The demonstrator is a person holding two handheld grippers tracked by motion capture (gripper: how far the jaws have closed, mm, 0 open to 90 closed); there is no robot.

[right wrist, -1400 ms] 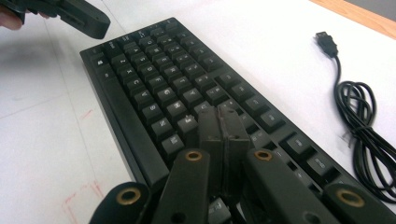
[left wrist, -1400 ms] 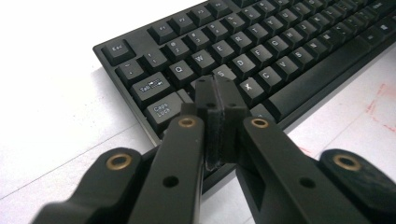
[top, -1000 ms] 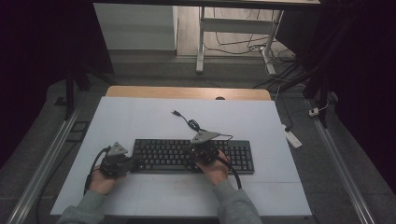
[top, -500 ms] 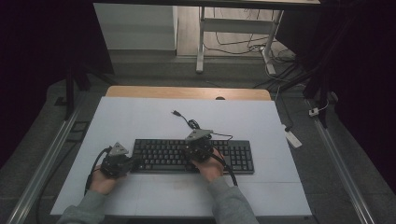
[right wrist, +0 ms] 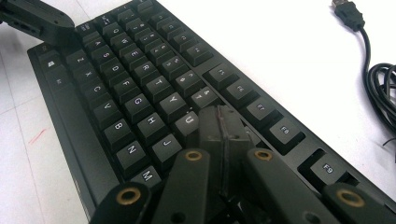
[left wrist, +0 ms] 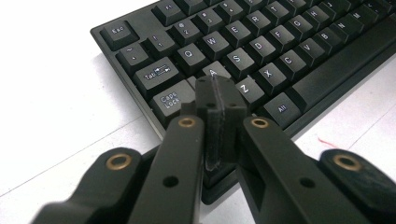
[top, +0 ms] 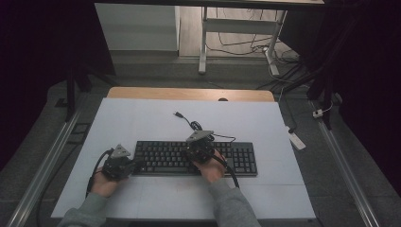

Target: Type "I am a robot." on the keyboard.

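A black keyboard (top: 196, 158) lies across the white table top (top: 142, 123), its USB plug (top: 178, 114) unplugged on the table behind it. My left gripper (top: 137, 164) is at the keyboard's left end. In the left gripper view it (left wrist: 219, 93) is shut with nothing held, tips down by the A key (left wrist: 212, 72) and Caps Lock (left wrist: 170, 99). My right gripper (top: 198, 150) is over the keyboard's middle. In the right gripper view it (right wrist: 219, 123) is shut and empty, tips just right of the U key (right wrist: 187, 120).
The keyboard's coiled cable (right wrist: 383, 93) lies on the table behind the function keys. A wooden strip (top: 189, 93) marks the table's far edge. A white power block (top: 295, 140) lies on the floor to the right, metal rails (top: 42, 165) flank the table.
My right gripper has slid a little to the left over the keyboard. The left gripper has stayed at the keyboard's left end.
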